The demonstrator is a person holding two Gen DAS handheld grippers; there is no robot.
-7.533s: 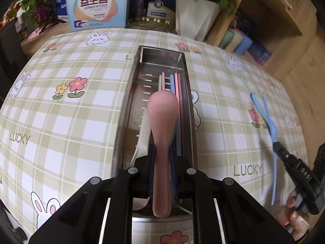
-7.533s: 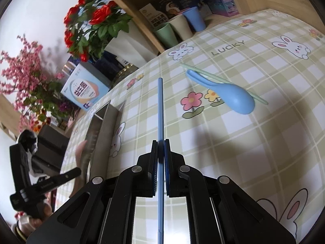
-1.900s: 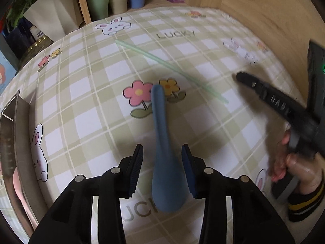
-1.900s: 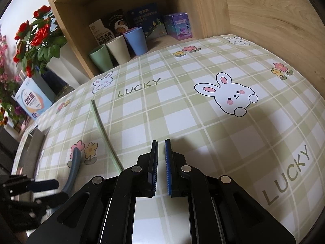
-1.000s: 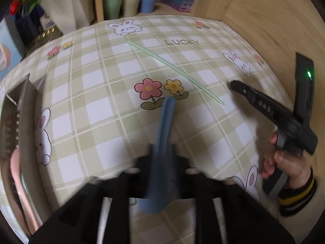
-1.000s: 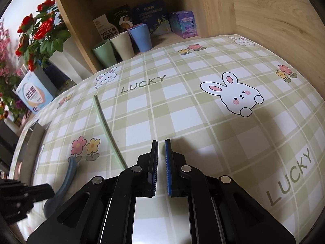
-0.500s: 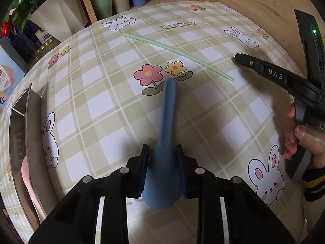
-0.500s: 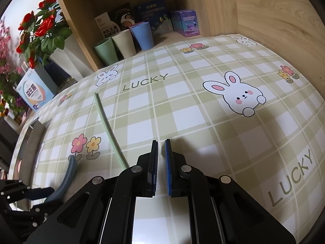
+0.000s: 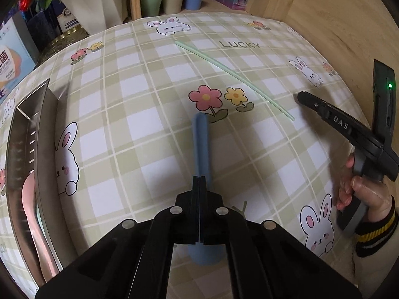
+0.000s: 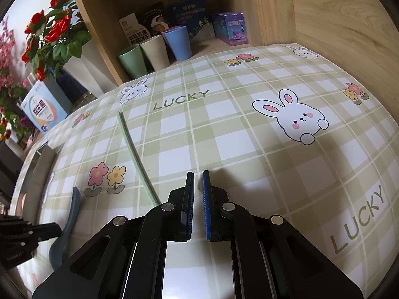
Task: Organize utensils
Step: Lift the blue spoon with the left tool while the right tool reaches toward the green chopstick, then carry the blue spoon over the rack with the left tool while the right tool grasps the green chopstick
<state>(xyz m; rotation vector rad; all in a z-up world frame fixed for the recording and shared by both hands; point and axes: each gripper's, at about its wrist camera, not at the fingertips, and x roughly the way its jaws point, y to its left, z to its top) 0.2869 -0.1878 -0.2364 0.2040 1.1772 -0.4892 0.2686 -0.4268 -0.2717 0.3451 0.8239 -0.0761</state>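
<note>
My left gripper [image 9: 199, 178] is shut on a blue spoon [image 9: 201, 139]; its handle points away over the checked tablecloth, its bowl sticks out below the fingers. The spoon also shows in the right wrist view [image 10: 65, 226]. A pale green chopstick [image 9: 232, 74] lies on the cloth beyond it, also seen in the right wrist view [image 10: 134, 154]. My right gripper [image 10: 197, 174] is nearly shut and empty, just right of the chopstick's near end; it shows at the right in the left wrist view [image 9: 296, 97]. The steel utensil tray [image 9: 22, 149] at the left holds a pink spoon [image 9: 32, 211].
Green, beige and blue cups [image 10: 154, 49] and boxes stand in the wooden shelf at the back. A white vase with red flowers [image 10: 82, 59] and a blue-and-white box [image 10: 42, 111] stand at the back left. A wooden wall runs along the right.
My left gripper has closed fully on the blue spoon, which it straddled open 1.9 s ago. The right gripper has stayed near the chopstick's end, unchanged.
</note>
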